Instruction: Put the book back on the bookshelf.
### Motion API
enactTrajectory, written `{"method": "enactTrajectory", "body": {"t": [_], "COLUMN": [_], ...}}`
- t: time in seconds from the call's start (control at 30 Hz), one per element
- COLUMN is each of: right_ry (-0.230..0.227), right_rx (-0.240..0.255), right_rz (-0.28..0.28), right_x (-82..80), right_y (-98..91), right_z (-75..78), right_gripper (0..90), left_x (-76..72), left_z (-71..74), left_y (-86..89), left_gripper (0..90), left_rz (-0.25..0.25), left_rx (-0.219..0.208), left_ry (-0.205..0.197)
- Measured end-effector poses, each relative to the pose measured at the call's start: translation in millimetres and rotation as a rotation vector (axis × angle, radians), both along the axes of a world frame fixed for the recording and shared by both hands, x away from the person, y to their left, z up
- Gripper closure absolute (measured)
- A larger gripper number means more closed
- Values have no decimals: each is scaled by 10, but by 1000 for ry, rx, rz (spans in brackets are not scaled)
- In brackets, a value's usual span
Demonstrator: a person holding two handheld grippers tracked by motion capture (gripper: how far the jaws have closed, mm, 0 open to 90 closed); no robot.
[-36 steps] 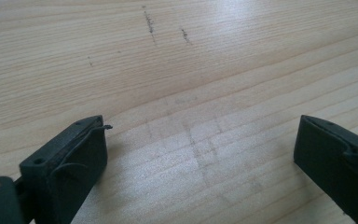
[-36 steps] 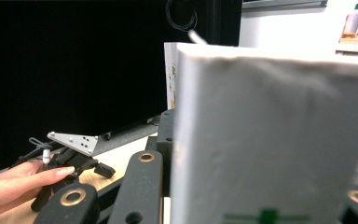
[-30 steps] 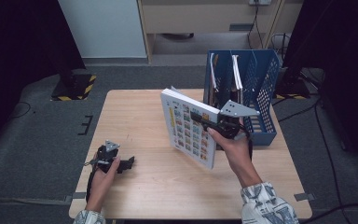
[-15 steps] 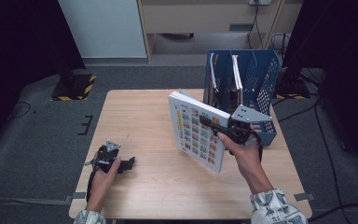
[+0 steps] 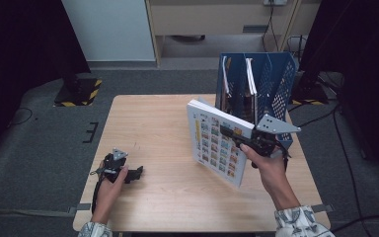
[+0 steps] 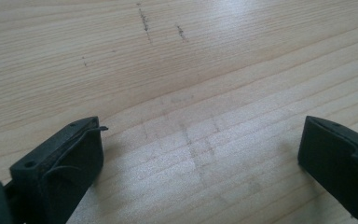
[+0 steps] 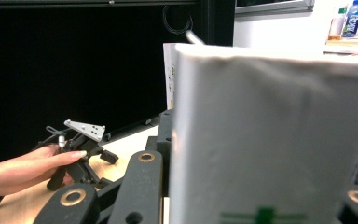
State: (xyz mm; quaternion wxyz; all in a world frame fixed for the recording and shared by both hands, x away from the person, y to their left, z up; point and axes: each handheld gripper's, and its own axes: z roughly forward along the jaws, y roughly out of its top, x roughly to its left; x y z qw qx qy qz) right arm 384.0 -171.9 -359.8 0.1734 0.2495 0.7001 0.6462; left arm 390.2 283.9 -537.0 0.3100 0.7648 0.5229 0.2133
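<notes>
Glossy rectangular book (image 5: 217, 143) clamped upright in right hand-held gripper (image 5: 237, 136); left hand-held gripper (image 5: 131, 174) gapes empty.

Black hand-held gripper (image 5: 238, 136) with grey three-cornered plate (screw-dotted), trailing cable, patterned sleeves (image 5: 296, 222)

The right gripper (image 5: 238, 136), clamped on the book (image 5: 218, 142), now sits farther toward the right side of the table (image 5: 148, 123) than a second ago, carried there by the right hand (image 5: 269, 165). The book goes with it: its white top edge, earlier left of the blue file rack (image 5: 271, 81), now reaches across in front of the rack's near left corner. The forearm comes in from farther right along the bottom edge.
</notes>
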Motion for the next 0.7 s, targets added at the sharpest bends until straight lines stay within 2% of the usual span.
{"method": "enactTrajectory", "body": {"t": [0.37,0.7], "right_ry": [-3,0], "right_rx": [11,9], "right_rz": [-17,-34], "right_x": [-167,-227], "right_y": [-201,-365], "right_z": [-41,-71], "right_gripper": [740,739], "left_x": [3,3], "left_z": [-1,-1], "left_y": [-2,-3], "left_gripper": [0,0], "left_rz": [-1,0], "left_rx": [0,0], "left_ry": [0,0]}}
